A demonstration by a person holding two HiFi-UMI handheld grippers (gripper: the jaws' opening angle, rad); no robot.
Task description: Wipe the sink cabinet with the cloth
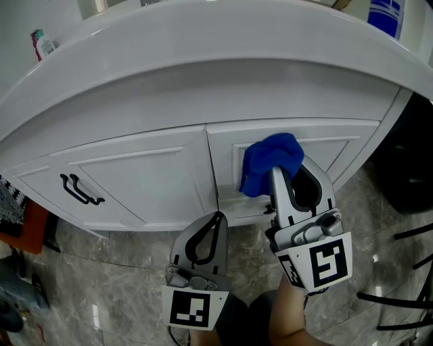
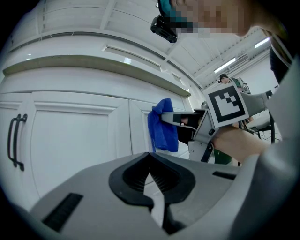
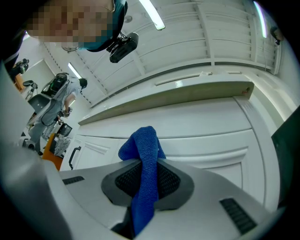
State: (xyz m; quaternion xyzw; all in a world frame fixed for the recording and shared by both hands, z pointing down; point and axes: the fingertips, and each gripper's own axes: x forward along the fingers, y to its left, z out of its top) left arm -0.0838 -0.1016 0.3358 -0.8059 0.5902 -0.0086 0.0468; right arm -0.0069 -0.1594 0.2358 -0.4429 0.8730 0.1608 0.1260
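The white sink cabinet (image 1: 135,176) has two doors under a curved white basin. A bunched blue cloth (image 1: 270,161) sits at the upper left of the right door (image 1: 338,152). My right gripper (image 1: 279,174) is shut on it. In the right gripper view the cloth (image 3: 145,154) runs between the jaws and sticks out toward the cabinet. My left gripper (image 1: 217,217) hangs lower, in front of the seam between the doors. Its jaws are shut with nothing in them, as the left gripper view (image 2: 151,172) shows. That view also has the cloth (image 2: 162,129) against the door.
A black handle (image 1: 80,190) is on the left door. A small bottle (image 1: 42,44) and a blue-and-white container (image 1: 385,15) stand on the basin top. A dark bin-like object (image 1: 411,162) is at the right, a red-orange item (image 1: 24,226) at the left on the marble floor.
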